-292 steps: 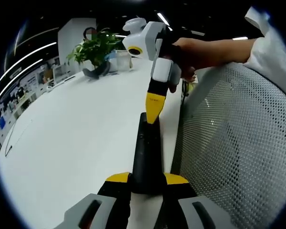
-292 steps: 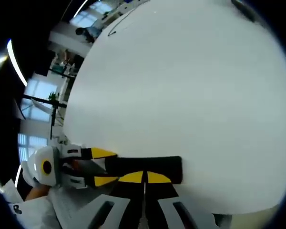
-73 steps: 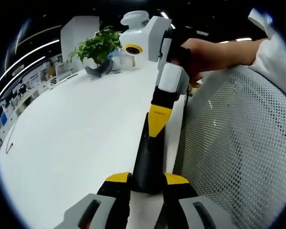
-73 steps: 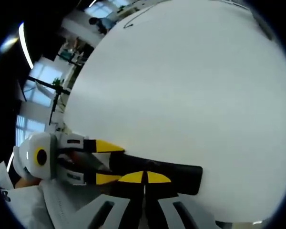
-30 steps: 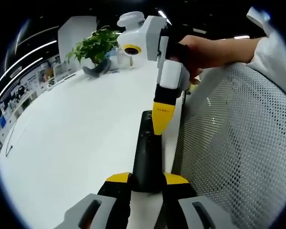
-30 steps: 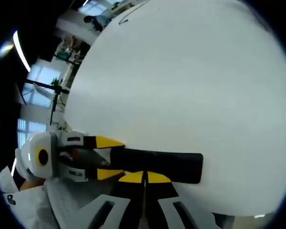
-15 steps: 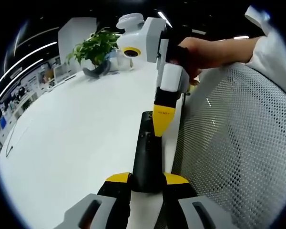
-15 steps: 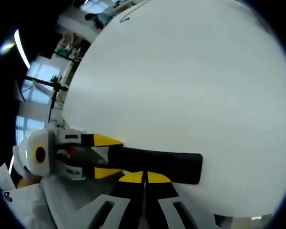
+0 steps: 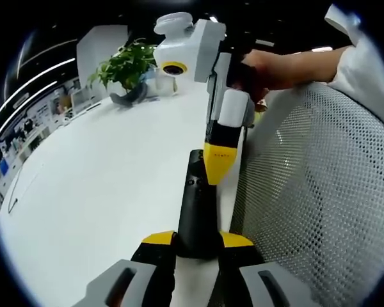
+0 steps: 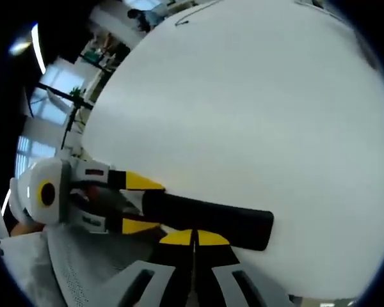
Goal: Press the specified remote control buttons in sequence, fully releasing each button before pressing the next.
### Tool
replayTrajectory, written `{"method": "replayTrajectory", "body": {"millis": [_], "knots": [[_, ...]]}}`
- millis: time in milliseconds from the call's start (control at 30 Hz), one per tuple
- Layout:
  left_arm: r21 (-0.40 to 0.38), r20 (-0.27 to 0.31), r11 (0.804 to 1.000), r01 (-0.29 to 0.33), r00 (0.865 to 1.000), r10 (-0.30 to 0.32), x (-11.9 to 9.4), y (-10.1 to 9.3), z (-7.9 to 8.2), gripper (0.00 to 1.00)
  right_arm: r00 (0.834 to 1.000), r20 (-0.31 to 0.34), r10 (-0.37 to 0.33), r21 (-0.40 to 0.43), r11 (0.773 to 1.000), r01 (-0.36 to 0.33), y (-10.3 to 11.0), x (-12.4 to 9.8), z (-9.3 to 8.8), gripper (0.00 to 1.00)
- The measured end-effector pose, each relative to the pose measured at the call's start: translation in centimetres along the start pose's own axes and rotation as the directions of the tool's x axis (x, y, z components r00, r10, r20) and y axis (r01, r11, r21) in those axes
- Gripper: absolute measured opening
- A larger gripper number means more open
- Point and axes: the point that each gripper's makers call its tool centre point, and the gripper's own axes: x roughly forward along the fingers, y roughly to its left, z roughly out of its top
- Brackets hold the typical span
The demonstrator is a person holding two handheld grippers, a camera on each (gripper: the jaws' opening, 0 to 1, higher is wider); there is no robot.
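Note:
A black remote control (image 9: 193, 204) points away from me over the white table (image 9: 102, 179), its near end clamped between the yellow tips of my left gripper (image 9: 197, 238). My right gripper (image 9: 217, 171) comes down from the upper right in a person's hand (image 9: 275, 64), jaws together, its yellow tip resting on the remote's top face near the small buttons. In the right gripper view the remote (image 10: 211, 220) lies crosswise just above my shut right gripper (image 10: 193, 238), and the left gripper (image 10: 144, 204) holds its left end.
A grey mesh chair back (image 9: 313, 192) stands close along the table's right edge. A potted plant (image 9: 125, 64) sits at the far end of the table. The wide table top (image 10: 256, 115) stretches away, with an office behind it.
The right gripper's tip has shifted slightly along the remote's top face, from its far end towards the middle over the last seconds. The left gripper keeps its hold.

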Motion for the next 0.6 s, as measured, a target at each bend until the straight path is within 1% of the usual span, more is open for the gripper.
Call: {"method": "replayTrajectory", "body": {"millis": [67, 200, 267, 300, 433, 567, 600], "knots": [[0.008, 0.001, 1.0, -0.001, 1.0, 0.001, -0.04, 0.01, -0.03, 0.25, 1.0, 0.01, -0.008, -0.039, 0.999, 0.009, 0.0, 0.02, 0.24, 0.0], [0.005, 0.002, 1.0, -0.001, 1.0, 0.001, 0.0, 0.04, -0.02, 0.25, 1.0, 0.017, 0.0, -0.025, 1.0, 0.0, -0.16, -0.03, 0.23, 0.0], [0.003, 0.002, 1.0, -0.002, 1.0, 0.002, 0.01, 0.05, 0.0, 0.25, 1.0, 0.019, 0.011, -0.007, 1.0, -0.011, -0.2, -0.11, 0.28, 0.0], [0.001, 0.002, 1.0, -0.001, 1.0, 0.001, 0.03, 0.05, -0.01, 0.25, 0.999, 0.019, 0.026, 0.03, 0.999, -0.027, -0.14, -0.13, 0.31, 0.0], [0.003, 0.002, 1.0, -0.002, 1.0, 0.002, 0.02, 0.01, -0.04, 0.25, 0.998, 0.015, 0.056, 0.085, 0.995, -0.057, -0.18, -0.2, 0.36, 0.0], [-0.01, 0.003, 1.0, 0.002, 1.0, -0.002, -0.01, -0.02, -0.03, 0.25, 0.998, 0.019, 0.061, 0.09, 0.994, -0.062, 0.11, -0.26, 0.35, 0.0], [-0.011, 0.003, 1.0, 0.002, 1.0, -0.002, -0.02, -0.02, -0.02, 0.25, 0.997, 0.031, 0.073, 0.094, 0.993, -0.075, 0.26, -0.37, 0.58, 0.0]]}}
